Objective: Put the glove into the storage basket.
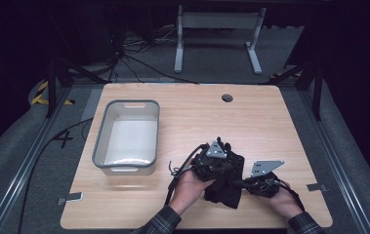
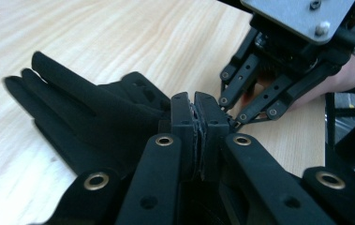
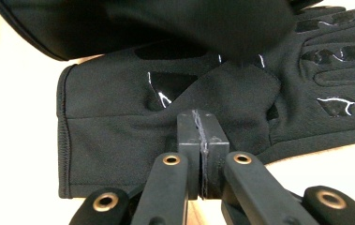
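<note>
1. A black glove (image 1: pixel 225 185) lies on the desk (image 1: pixel 270 126) near its front edge, between the person's two hands. In the right gripper view the cuff and the patterned palm of the glove (image 3: pixel 166 112) face the camera; a second dark fabric layer hangs above it, possibly another glove, which cannot be confirmed.
2. Left gripper (image 2: pixel 198 101): fingers pressed together at the glove's edge, apparently pinching fabric.
3. Right gripper (image 3: pixel 199 123): fingers closed tight against the cuff region, seemingly nipping a fold of cloth; how much is caught is unclear.
4. A grey bin (image 1: pixel 127 136) stands empty on the left of the desk, well apart from the glove.
5. Risk: both holds look shallow, so a lift could let the cloth slip free.
6. Risk: the grippers sit very near each other, so linkages could collide or snag fabric.
</note>
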`<state>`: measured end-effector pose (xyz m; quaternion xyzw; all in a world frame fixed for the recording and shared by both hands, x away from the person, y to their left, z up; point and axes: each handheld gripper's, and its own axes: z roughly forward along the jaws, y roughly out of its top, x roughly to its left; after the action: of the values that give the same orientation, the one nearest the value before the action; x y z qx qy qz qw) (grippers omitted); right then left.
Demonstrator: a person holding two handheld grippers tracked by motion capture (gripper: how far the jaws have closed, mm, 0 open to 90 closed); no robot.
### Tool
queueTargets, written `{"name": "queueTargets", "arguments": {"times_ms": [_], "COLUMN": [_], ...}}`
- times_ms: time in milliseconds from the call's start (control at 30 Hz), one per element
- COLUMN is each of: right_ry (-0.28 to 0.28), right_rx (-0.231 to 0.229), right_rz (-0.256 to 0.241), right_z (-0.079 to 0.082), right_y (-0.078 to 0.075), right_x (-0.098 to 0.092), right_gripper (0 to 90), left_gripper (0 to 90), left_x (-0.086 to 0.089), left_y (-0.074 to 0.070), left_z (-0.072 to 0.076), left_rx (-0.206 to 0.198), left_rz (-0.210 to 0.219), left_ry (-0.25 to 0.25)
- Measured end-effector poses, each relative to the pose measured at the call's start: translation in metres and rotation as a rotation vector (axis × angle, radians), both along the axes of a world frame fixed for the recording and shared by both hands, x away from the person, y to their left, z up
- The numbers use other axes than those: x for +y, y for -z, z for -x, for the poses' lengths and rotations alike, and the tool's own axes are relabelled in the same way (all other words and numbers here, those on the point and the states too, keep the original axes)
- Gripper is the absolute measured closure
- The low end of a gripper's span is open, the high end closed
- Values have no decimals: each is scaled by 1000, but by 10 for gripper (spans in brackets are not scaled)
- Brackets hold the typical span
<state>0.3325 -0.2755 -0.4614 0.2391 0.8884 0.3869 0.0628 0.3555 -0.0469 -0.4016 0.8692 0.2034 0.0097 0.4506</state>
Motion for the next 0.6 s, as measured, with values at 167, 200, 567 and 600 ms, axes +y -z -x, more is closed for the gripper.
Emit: {"name": "queueTargets", "arguments": {"times_ms": [167, 200, 567, 600], "right_ry": [0, -1, 21, 30], "right_rx": [0, 1, -10, -12], "right_rz": [-5, -6, -17, -18], "right_z": [0, 0, 6, 7], "right_y": [0, 1, -7, -8], "right_x": [0, 0, -17, -21], "right_gripper": [900, 900, 900, 900], "left_gripper": [877, 877, 893, 894], "left_x": [-11, -12, 3, 10], "left_y": [5, 6, -2, 0], "left_z": [0, 1, -2, -5], "left_rx": [6, 12, -34, -27], "left_rz": [-3, -7, 53, 29], "left_ry": [24, 35, 21, -15]}}
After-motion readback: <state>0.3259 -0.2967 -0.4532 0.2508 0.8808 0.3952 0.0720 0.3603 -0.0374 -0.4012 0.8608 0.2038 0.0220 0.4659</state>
